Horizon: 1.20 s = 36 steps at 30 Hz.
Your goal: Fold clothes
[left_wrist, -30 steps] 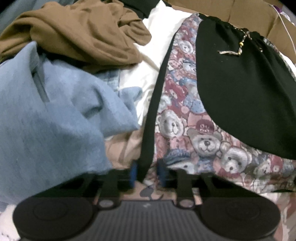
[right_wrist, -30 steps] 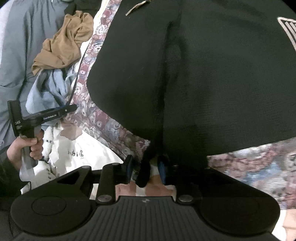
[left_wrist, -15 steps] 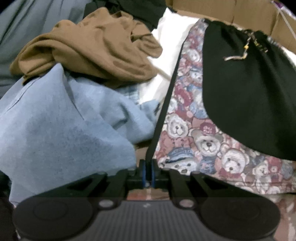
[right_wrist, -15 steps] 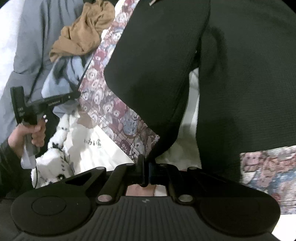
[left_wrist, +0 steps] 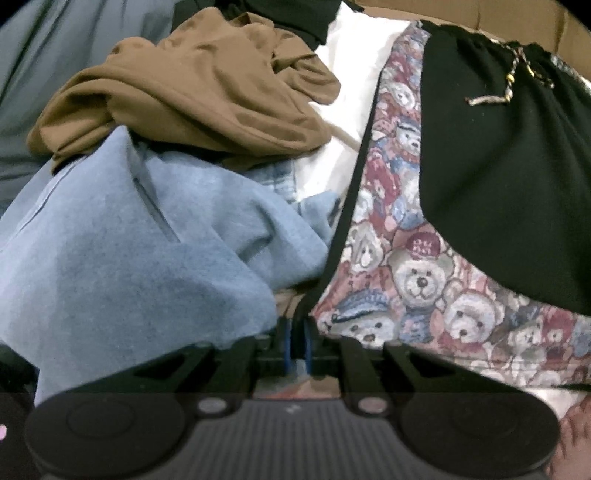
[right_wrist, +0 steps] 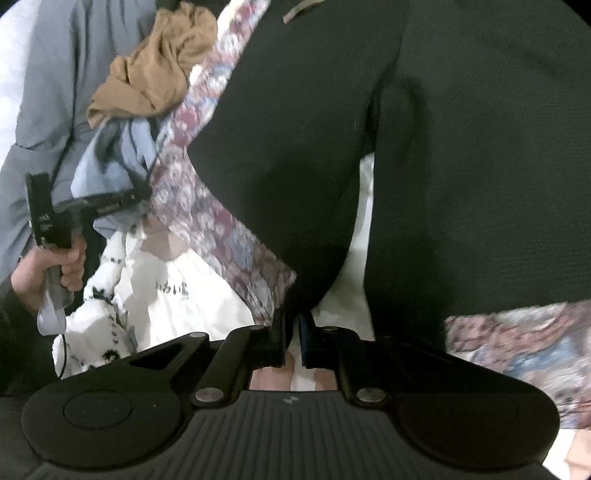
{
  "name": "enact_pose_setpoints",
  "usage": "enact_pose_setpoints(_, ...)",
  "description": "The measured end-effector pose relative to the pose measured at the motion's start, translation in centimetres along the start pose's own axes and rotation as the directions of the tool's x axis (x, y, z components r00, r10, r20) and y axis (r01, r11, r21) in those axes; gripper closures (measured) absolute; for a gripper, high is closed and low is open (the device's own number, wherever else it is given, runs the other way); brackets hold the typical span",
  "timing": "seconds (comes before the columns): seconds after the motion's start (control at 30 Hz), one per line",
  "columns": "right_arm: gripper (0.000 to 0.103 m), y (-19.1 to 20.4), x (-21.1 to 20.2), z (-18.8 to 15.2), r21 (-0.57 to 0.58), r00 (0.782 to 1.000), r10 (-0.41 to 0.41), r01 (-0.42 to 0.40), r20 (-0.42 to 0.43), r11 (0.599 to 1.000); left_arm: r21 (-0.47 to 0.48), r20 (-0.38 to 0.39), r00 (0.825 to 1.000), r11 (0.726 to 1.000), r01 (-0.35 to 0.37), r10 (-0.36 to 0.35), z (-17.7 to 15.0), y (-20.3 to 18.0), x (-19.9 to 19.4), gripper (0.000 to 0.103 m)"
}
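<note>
Left wrist view: the left gripper points steeply down, its blue pads nearly together and pinching the black edge strip of the bear-print cloth; its jaws are opening slightly, the strip between them. The black garment lies on the bear-print cloth at right, a braided drawstring crossing its gathered top. A blue sweatshirt is heaped at left, touching the black strip; a brown garment is crumpled above it, partly on a white sheet (cardboard shows along the far edge).

Right wrist view: the right gripper has a narrow gap and pinches the lowest point of the black garment, which rises from the pads as a taut fold; its jaws are opening a little, the black fabric between them. A second expanse of black fabric fills the right side. The bear-print cloth runs diagonally at left, over white printed fabric. At far left a hand grips the handle of the left gripper, whose tip meets the cloth's edge beside the blue sweatshirt; the brown garment lies beyond.
</note>
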State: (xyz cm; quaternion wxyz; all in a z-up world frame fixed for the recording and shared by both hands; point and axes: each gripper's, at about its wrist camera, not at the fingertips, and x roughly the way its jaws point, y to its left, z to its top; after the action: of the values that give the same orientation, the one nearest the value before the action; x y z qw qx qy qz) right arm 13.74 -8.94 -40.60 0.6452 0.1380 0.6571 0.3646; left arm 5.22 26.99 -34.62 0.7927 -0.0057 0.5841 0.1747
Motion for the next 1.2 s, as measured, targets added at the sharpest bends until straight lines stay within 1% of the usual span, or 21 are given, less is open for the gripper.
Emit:
enact_pose_setpoints(0.07,0.095,0.3,-1.4,0.6,-0.016,0.999,0.001,0.000,0.038,1.000,-0.031,0.009,1.000,0.999,0.015,-0.014,0.0,0.3,-0.7,0.090)
enact_pose_setpoints(0.1,0.091,0.4,-2.1,0.9,-0.021,0.998,-0.001,0.002,0.059,1.000,-0.044,0.018,1.000,0.999,0.017,-0.016,0.0,0.4,-1.3,0.090)
enact_pose_setpoints(0.13,0.085,0.4,-2.7,1.2,-0.026,0.997,-0.006,0.008,0.082,1.000,-0.052,0.027,1.000,0.998,0.016,-0.015,-0.1,0.4,-1.7,0.090)
enact_pose_setpoints(0.17,0.081,0.4,-3.3,1.4,-0.032,0.994,-0.018,0.021,0.104,0.999,-0.058,0.036,0.999,0.998,0.016,-0.014,-0.1,0.2,-2.1,0.090)
enact_pose_setpoints(0.23,0.081,0.0,-4.0,1.9,-0.038,0.989,-0.045,0.051,0.140,0.998,-0.064,0.063,0.998,0.998,0.021,-0.017,0.0,-0.1,-3.1,0.089)
enact_pose_setpoints(0.4,0.081,-0.9,-4.1,2.7,-0.026,0.982,-0.088,0.093,0.166,0.995,-0.072,0.133,0.990,0.996,0.054,-0.044,1.2,-1.0,-4.3,0.089)
enact_pose_setpoints(0.47,0.081,-1.0,-3.9,3.1,-0.027,0.978,-0.104,0.111,0.183,0.993,-0.054,0.142,0.987,0.995,0.079,-0.071,1.6,-1.6,-3.9,0.088)
enact_pose_setpoints(0.57,0.081,-0.8,-3.5,3.7,-0.024,0.968,-0.123,0.131,0.221,0.991,-0.028,0.148,0.985,0.995,0.092,-0.087,2.5,-2.7,-2.6,0.088)
enact_pose_setpoints(0.67,0.081,-1.1,-3.6,4.6,-0.006,0.948,-0.187,0.195,0.258,0.981,-0.019,0.154,0.981,0.993,0.120,-0.115,3.5,-3.7,-0.6,0.088)
enact_pose_setpoints(0.8,0.081,-2.4,-4.8,5.3,0.049,0.920,-0.231,0.228,0.317,0.972,-0.003,0.122,0.983,0.991,0.136,-0.135,4.2,-4.6,2.2,0.088)
enact_pose_setpoints(0.9,0.081,-3.9,-5.6,5.5,0.073,0.897,-0.281,0.273,0.341,0.959,-0.048,0.104,0.983,0.987,0.156,-0.150,4.7,-4.0,3.6,0.088)
enact_pose_setpoints(1.03,0.081,-6.5,-6.2,5.2,0.122,0.869,-0.358,0.337,0.341,0.934,-0.035,0.063,0.991,0.993,0.117,-0.114,5.0,-3.5,5.0,0.090)
enact_pose_setpoints(1.07,0.081,-7.1,-6.3,5.1,0.138,0.865,-0.371,0.344,0.338,0.929,-0.032,0.047,0.993,0.993,0.109,-0.108,5.0,-3.4,5.4,0.092)
enact_pose_setpoints(1.1,0.081,-7.7,-6.4,4.9,0.151,0.861,-0.386,0.356,0.332,0.922,-0.032,0.036,0.995,0.995,0.095,-0.094,5.0,-3.2,5.6,0.098)
enact_pose_setpoints(1.13,0.081,-8.2,-6.5,4.6,0.159,0.857,-0.401,0.368,0.324,0.916,-0.031,0.025,0.996,0.996,0.081,-0.080,5.0,-3.1,5.9,0.100)
enact_pose_setpoints(1.2,0.080,-8.9,-6.3,4.2,0.172,0.850,-0.430,0.395,0.304,0.902,-0.026,0.011,0.999,0.998,0.054,-0.054,5.0,-3.0,6.3,0.100)
